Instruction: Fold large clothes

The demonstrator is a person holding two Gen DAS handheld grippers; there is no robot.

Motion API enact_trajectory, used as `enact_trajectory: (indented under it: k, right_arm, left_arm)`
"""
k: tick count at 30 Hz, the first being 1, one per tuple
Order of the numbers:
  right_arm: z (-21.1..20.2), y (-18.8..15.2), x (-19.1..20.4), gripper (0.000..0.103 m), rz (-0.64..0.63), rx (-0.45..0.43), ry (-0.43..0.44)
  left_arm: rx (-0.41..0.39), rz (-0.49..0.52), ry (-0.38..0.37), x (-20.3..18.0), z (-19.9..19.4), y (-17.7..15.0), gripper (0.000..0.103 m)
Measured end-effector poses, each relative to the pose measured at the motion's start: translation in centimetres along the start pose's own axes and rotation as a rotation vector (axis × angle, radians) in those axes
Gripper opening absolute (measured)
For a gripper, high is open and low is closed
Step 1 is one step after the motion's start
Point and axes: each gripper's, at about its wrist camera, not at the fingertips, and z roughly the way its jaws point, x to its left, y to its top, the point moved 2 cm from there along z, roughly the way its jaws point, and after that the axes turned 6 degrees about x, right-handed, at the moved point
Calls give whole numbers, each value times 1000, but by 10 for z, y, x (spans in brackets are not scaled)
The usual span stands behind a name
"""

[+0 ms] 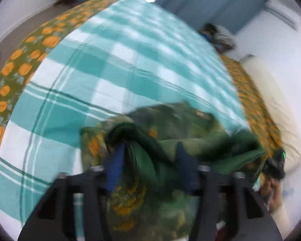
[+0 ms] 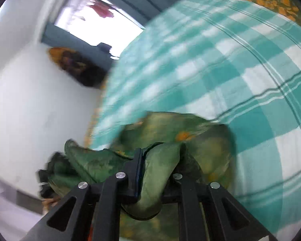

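Both wrist views, blurred by motion. The left gripper (image 1: 150,152) is clamped on a bunched edge of a large green garment (image 1: 170,140) printed with orange motifs; cloth fills the gap between its blue-padded fingers (image 1: 116,160). The right gripper (image 2: 160,160) is likewise closed on a thick roll of the same green garment (image 2: 160,176), which bulges out between the jaws. The garment hangs between the two grippers above a bed covered by a teal-and-white checked sheet (image 1: 110,70) laid over an orange-flowered bedspread (image 1: 30,50); whether its lower part touches the sheet cannot be told. A cream pillow (image 1: 271,100) lies at the bed's edge near the wall. The fabric appears thin, soft and light, offering no stiffness: it will sag and crumple wherever unsupported. Holds are best taken at corners or along a hem, spread well apart, so that the cloth draws flat before a fold is laid.
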Motion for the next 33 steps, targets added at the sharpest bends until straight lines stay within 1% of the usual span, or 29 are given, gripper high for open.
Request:
enact_trajectory:
  k: [1,2,3,4,5,6,7,8,10,11,12,14,16,18,21,22,23,24,25,26,27,28,29,30,31,33]
  right_arm:
    - [16,2,-11,19,49,25,-2]
    - [25,2,-21,29,100,30,19]
    - [28,4,-28,41,133,19,52]
    - [27,6,-34,45,172,-7,111]
    - [24,7,-36,53,193,-24,154]
    - [21,7,-36,67,194,-30,175]
    - [16,10,-33,73,175,-41,187]
    - [11,12,-27,80,150,-54,180]
    - [1,15,-18,81,74,-74,142]
    - [-2,16,-15,81,47,-73,130]
    - [-4,15,-13,81,16,-71,100]
    - [-5,11,-9,81,-64,-61,-1]
    - [-3,1,-8,81,-154,-33,-108]
    - [5,-9,-8,81,-229,2,-209]
    - [17,-14,-10,81,-297,33,-294]
    - [23,-16,-6,81,-321,37,-318]
    - [27,-17,-5,81,-335,41,-324]
    - [35,-17,-1,81,-350,45,-326]
    - [41,-17,4,80,-364,40,-342]
    - [44,-18,9,59,-372,20,-392]
    - [46,-18,12,24,-372,10,-427]
    - [46,-17,15,17,-358,2,-446]
    - [41,-16,21,15,-352,-21,-453]
    - [33,-14,29,14,-365,-56,-460]
    - [24,-13,37,14,-382,-89,-466]
    - [0,-6,59,13,-430,-189,-479]
  left_arm:
    - [-10,-62,-39,10,2,6,71]
    - [-19,-122,-104,19,0,11,73]
    - [-30,-168,-159,26,-4,13,79]
    - [-43,-197,-189,31,-8,15,86]
    - [-64,-205,-194,36,-16,15,90]
    - [-76,-183,-179,36,-22,15,93]
    - [-74,-144,-156,35,-26,12,94]
    - [-62,-99,-135,32,-28,8,94]
    - [-28,-13,-87,23,-24,-1,95]
    - [-6,44,-50,17,-19,-9,95]
    - [20,96,-14,12,-12,-16,95]
    - [72,175,47,3,6,-29,95]
    - [106,235,99,-6,26,-39,95]
    - [113,267,137,-13,40,-43,95]
    - [99,277,186,-22,61,-42,94]
    - [92,266,189,-23,64,-40,89]
    - [85,245,187,-24,68,-38,82]
    - [77,222,197,-24,69,-37,54]
    - [64,199,236,-23,68,-35,18]
    - [62,176,238,-21,65,-34,14]
    - [50,147,222,-19,59,-31,11]
    - [34,137,220,-19,53,-28,10]
    - [2,137,216,-22,40,-25,9]
    - [-30,143,212,-25,29,-21,9]
    - [-79,158,207,-32,11,-16,9]
    - [-157,194,203,-44,-10,-7,9]
